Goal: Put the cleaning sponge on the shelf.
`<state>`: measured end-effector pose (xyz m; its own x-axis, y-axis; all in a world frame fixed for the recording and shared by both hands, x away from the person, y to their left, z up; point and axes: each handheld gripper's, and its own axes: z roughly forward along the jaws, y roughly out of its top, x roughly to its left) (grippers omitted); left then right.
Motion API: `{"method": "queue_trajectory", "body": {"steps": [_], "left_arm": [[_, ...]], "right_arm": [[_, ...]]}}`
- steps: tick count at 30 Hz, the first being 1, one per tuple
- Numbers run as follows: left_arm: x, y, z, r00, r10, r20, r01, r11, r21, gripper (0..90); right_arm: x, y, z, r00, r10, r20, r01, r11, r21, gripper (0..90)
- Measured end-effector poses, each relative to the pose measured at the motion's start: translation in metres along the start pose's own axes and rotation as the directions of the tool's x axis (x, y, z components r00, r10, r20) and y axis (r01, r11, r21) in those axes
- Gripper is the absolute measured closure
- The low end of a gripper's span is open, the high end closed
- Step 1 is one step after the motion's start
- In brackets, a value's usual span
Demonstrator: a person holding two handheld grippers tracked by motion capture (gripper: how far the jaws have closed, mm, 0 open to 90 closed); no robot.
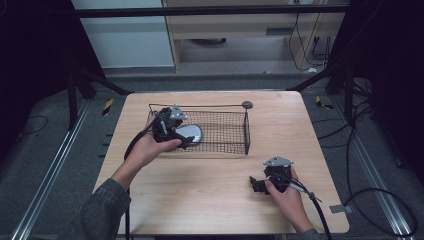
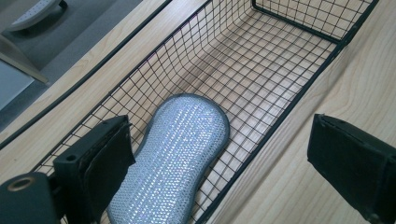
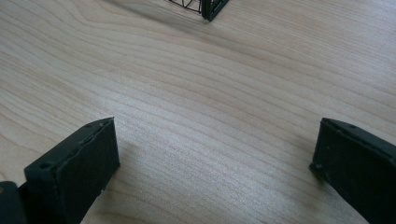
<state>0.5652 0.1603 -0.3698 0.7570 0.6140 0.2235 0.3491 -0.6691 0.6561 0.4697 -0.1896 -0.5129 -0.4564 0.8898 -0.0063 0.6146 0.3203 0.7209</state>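
Observation:
A silvery oval scouring sponge (image 2: 175, 158) lies flat on the floor of a black wire basket (image 2: 299, 91), at the basket's left end in the high view (image 1: 191, 133). My left gripper (image 2: 219, 163) hovers over that end with its jaws wide apart; the sponge lies beside the left jaw, not held. From above, the left gripper (image 1: 175, 136) sits at the basket's (image 1: 247, 131) left side. My right gripper (image 1: 256, 184) rests low over bare wood near the table's front right, open and holding nothing (image 3: 215, 161).
The wooden table (image 1: 220, 200) has bare room in front of the basket. A corner of the basket (image 3: 208, 9) shows at the top of the right gripper view. A small round grey disc (image 1: 247, 104) lies behind the basket. Cables trail off the table's right side.

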Motion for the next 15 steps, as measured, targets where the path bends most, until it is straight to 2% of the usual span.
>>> {"method": "queue_trajectory", "body": {"steps": [9,13,15], "left_arm": [[-0.017,-0.010,-0.013,0.9997,-0.022,-0.006,0.022,0.9991,-0.037,5.7],[-0.025,-0.017,-0.018,0.9997,-0.024,0.002,0.024,0.9988,-0.043,5.4],[-0.028,-0.021,-0.018,0.9998,-0.019,-0.003,0.019,0.9994,-0.030,5.0]], "right_arm": [[0.000,0.000,0.000,1.0000,0.002,-0.002,-0.002,1.000,0.001,0.4],[0.000,0.001,0.001,1.0000,0.003,-0.001,-0.003,1.000,0.001,0.4],[0.000,0.000,0.000,1.0000,0.003,-0.001,-0.003,1.000,0.001,0.4]]}}
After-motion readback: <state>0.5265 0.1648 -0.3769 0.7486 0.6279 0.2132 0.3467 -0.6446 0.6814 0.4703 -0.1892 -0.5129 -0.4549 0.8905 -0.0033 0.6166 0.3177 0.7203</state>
